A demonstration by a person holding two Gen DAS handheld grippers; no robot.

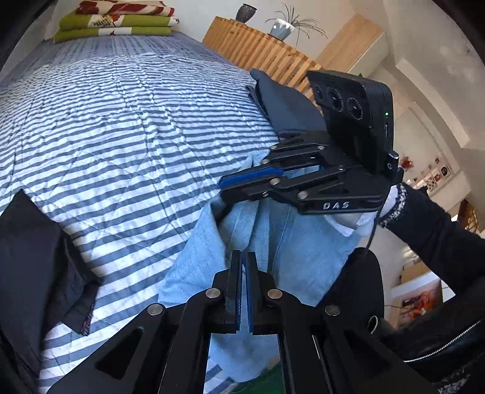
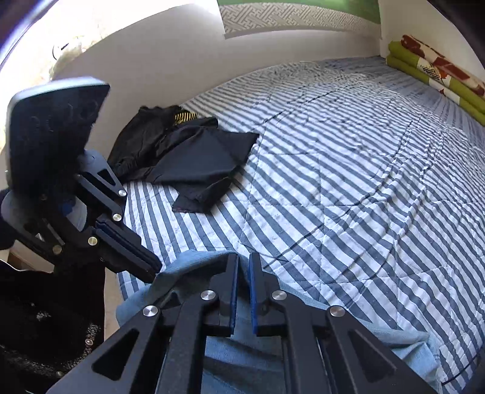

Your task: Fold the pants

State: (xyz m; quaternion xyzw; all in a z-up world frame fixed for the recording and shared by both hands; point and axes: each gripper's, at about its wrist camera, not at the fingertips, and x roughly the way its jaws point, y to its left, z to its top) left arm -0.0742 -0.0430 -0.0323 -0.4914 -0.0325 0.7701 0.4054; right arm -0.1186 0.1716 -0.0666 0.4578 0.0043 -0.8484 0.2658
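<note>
Both tools are seen near the close edge of the bed. In the left wrist view the left tool (image 1: 245,257) is held with its jaws together, the blue pads almost touching, and whether a fold of cloth is caught between them cannot be told. Beneath and beyond it the light blue pants (image 1: 257,242) are draped over the near right part of the bed. The right tool (image 1: 222,181) is seen further off and to the right, lying sideways just above the pants, a dark sleeve (image 1: 430,224) behind it. In the right wrist view the right tool (image 2: 243,260) is shown with its jaws nearly together, a narrow gap left between the pads, and the pants (image 2: 194,263) are bunched right under its tips; a grip on them cannot be told. The striped bedspread (image 2: 348,181) is spread across the bed. A black garment (image 2: 194,157) is crumpled at the far left, and folded green blankets (image 1: 115,25) are stacked at the far end.
</note>
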